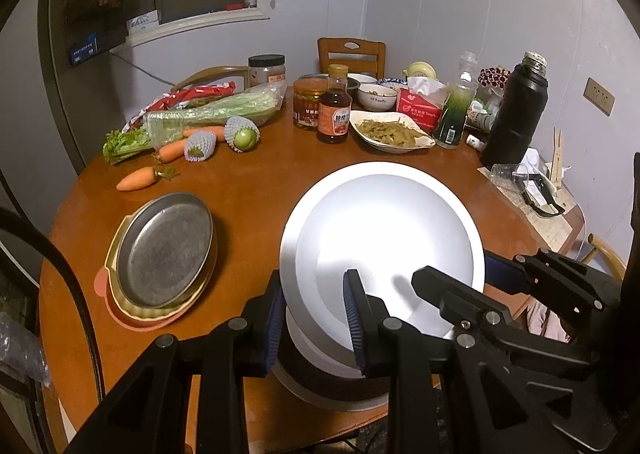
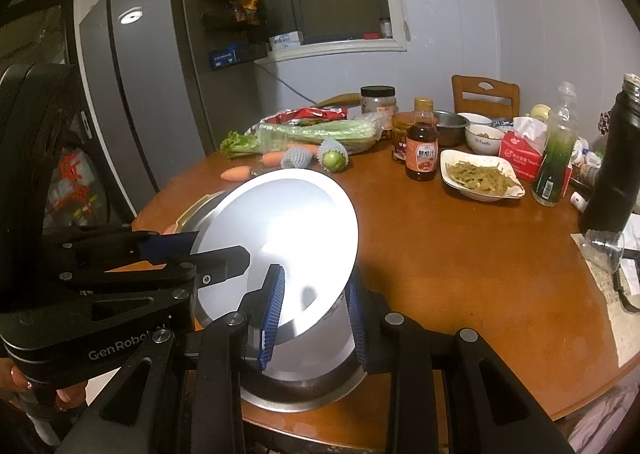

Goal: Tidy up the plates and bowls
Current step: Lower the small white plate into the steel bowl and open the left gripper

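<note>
A large white plate [image 1: 384, 222] hangs tilted above the near edge of the round wooden table [image 1: 256, 182]. My left gripper [image 1: 314, 294] is shut on its near rim, one blue pad over the face and one behind. My right gripper [image 1: 460, 278] is shut on the rim at the right. In the right wrist view the plate [image 2: 288, 222] leans to the left, with my right gripper [image 2: 316, 286] clamped on its lower edge and my left gripper [image 2: 216, 250] on its left edge. Under the plate stands a metal bowl [image 2: 300, 390], partly hidden. A metal plate [image 1: 168, 250] lies on stacked dishes at the left.
Carrots [image 1: 138, 179], celery [image 1: 208, 114] and netted fruit [image 1: 242, 134] lie at the back left. Sauce bottle [image 1: 334, 110], jars, a dish of food [image 1: 394, 132], bowls, tissue pack and a black flask [image 1: 516, 114] crowd the back. A fridge [image 2: 132, 102] stands left of the table.
</note>
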Available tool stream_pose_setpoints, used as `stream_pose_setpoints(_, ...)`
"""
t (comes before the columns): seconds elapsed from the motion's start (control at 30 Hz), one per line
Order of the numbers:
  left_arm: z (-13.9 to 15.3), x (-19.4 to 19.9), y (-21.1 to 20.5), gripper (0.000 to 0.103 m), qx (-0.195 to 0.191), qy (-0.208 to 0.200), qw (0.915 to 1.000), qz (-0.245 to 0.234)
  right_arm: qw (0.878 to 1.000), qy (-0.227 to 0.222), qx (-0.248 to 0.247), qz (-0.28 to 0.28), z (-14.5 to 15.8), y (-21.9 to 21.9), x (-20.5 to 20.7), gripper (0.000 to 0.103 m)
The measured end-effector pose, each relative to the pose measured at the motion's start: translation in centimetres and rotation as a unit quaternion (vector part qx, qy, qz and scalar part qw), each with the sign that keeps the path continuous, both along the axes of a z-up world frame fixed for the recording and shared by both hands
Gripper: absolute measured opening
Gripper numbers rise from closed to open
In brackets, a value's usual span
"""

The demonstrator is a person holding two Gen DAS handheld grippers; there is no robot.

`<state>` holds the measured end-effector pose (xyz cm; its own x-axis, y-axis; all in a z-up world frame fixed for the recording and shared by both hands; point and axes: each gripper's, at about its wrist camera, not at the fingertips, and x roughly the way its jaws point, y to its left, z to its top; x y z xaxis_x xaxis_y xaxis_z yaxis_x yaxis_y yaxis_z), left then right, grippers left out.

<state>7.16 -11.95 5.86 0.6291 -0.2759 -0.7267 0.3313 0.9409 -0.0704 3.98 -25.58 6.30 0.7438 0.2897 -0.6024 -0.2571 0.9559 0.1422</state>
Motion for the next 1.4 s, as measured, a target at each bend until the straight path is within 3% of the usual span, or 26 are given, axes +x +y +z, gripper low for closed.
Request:
stream_pose_setpoints(0.53, -3.0, 0.6, -0.3, 0.029, 0.009, 0.038, 0.9992, 0.005, 1.0, 0.03, -0.002, 0.01, -2.2, 0.1, -0.3, 0.033)
stream_pose_setpoints(1.4, -5.4, 1.2, -0.4, 0.029, 0.021, 0.067, 0.9975, 0.006, 0.998, 0.059, -0.017, 0.017, -4.3, 0.8, 0.3, 0.034)
